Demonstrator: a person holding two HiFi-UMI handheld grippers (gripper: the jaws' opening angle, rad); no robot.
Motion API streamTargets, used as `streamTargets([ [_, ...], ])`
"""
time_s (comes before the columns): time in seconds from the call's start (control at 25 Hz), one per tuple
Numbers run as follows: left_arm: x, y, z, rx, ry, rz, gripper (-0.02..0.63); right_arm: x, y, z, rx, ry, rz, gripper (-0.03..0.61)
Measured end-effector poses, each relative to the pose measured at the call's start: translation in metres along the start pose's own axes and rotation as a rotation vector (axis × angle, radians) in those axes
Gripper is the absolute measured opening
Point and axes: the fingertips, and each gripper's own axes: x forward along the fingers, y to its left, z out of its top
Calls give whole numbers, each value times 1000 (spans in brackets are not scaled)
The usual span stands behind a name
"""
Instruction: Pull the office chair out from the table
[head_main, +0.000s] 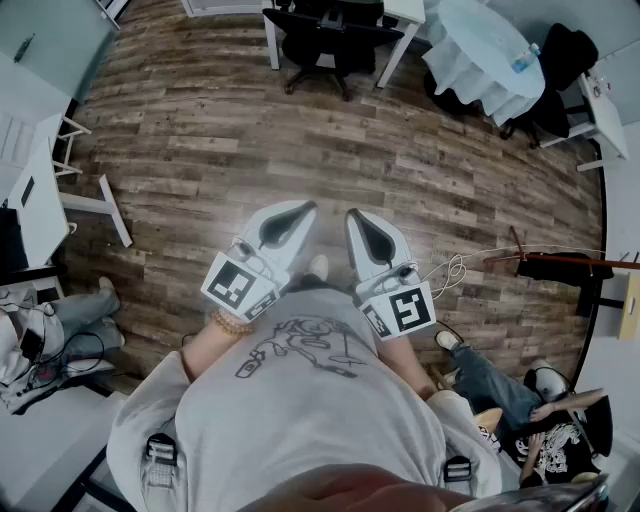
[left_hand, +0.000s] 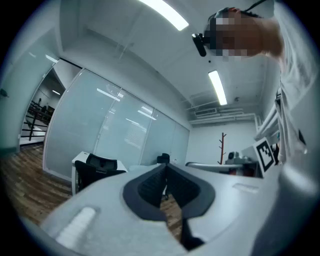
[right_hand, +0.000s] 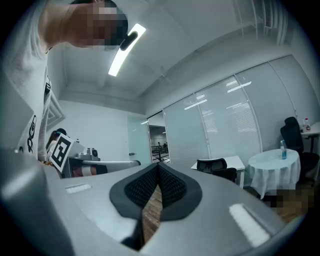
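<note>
The black office chair (head_main: 325, 35) stands tucked under a white table (head_main: 405, 12) at the far side of the wooden floor. It also shows small in the left gripper view (left_hand: 97, 170) and in the right gripper view (right_hand: 216, 167). I hold both grippers close to my chest, side by side and level, pointing toward the chair from far off. The left gripper (head_main: 300, 210) is shut with nothing between its pads, as its own view (left_hand: 166, 167) confirms. The right gripper (head_main: 357, 215) is likewise shut and empty (right_hand: 158, 166).
A round table with a white cloth (head_main: 480, 55) and a bottle stands to the chair's right, with dark chairs behind it. A white desk (head_main: 40, 200) is at the left. A coat stand (head_main: 545, 262) lies at the right. People sit on the floor at both lower sides.
</note>
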Motion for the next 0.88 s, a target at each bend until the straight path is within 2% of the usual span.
streamTargets([
  [0.36, 19, 4, -7, -13, 17, 13, -2, 2, -17, 1, -19, -3, 3, 6],
  [0.6, 37, 1, -11, -12, 18, 19, -2, -1, -36, 2, 23, -28, 6, 6],
  [0.88, 63, -3, -16, -5, 25, 37, -2, -7, -64, 4, 10, -23, 18, 6],
])
